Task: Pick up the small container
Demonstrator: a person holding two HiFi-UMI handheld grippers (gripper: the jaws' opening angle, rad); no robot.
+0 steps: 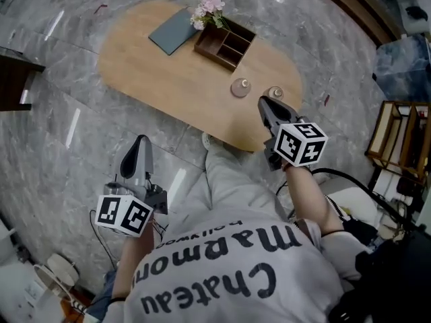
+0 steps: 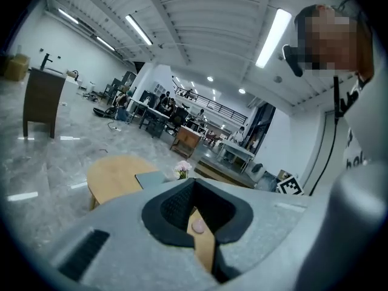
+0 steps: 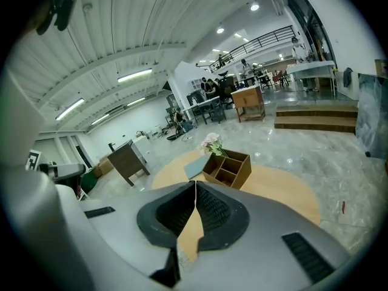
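We stand at the near end of an oval wooden table (image 1: pixel 155 73) on a marble floor (image 1: pixel 60 133), holding a claw in each hand. Both claws are clenched and empty.

The right claw (image 1: pixel 264 101) reaches over the table's near edge. In the right gripper view its two pads meet tip to tip with nothing between them. The left claw (image 1: pixel 141 141) hangs back over the floor, well apart from the table. Its tips are also together, with nothing pinched.

Two small round containers with knobbed lids sit on the wood close to the near edge. The first small container (image 1: pixel 275 93) is just beside the right claw's tip, and we cannot tell whether they touch. The second small container (image 1: pixel 240 87) stands near it, toward the left. Through the gap below the left claw's closed tips we glimpse one pinkish container lying on the table, though not which of the two.

Farther back a wooden box (image 1: pixel 225 44) with open compartments stands upright. Pink flowers (image 1: pixel 209 9) are at its far corner, and a flat grey notebook (image 1: pixel 174 31) lies just beside it.
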